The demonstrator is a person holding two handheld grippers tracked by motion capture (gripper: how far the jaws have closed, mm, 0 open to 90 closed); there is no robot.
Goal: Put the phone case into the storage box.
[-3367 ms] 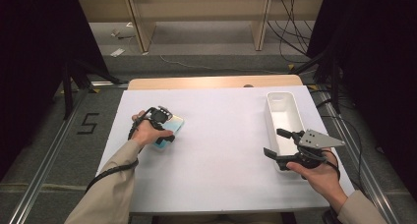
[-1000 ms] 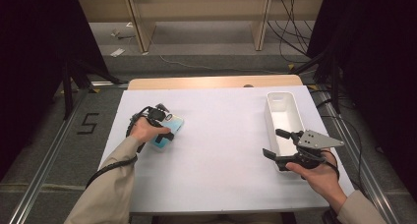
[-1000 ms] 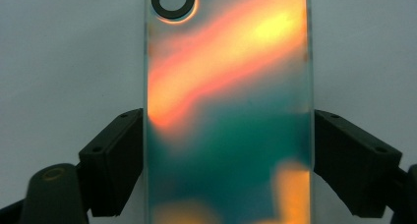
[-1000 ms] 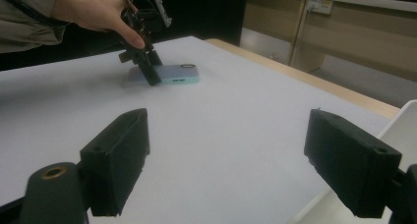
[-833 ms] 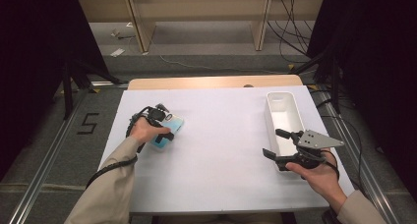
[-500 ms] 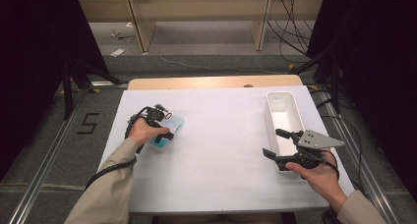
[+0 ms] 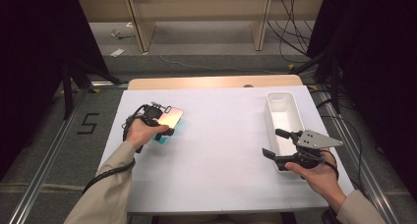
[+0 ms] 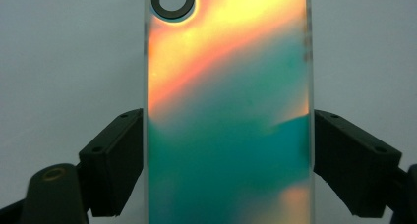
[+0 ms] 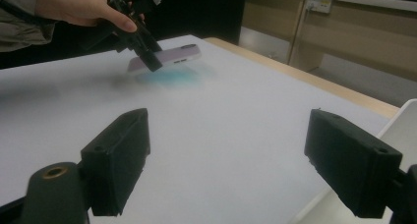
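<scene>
An iridescent phone case (image 7: 170, 117), shining orange and teal, is held at the table's left. My left gripper (image 7: 165, 122) is shut on it. In the left gripper view both jaws press on the long edges of the case (image 8: 228, 111). From the right gripper view the case (image 9: 169, 56) hangs slightly above the white table, its far end higher, with a teal glow on the surface under it. My right gripper (image 7: 272, 142) rests open at the right with nothing between its jaws, pointing left across the table (image 7: 221, 155).
A long white bin (image 7: 269, 117) stands at the right side, just beyond my right gripper; its corner (image 9: 404, 117) shows beside the right jaw. The white sheet ends at a wooden strip (image 7: 211, 81) at the far edge. Dark curtains hang on both sides.
The left gripper has lifted and tipped the case a little, so its face now reflects orange instead of teal. The right hand has stayed put.
</scene>
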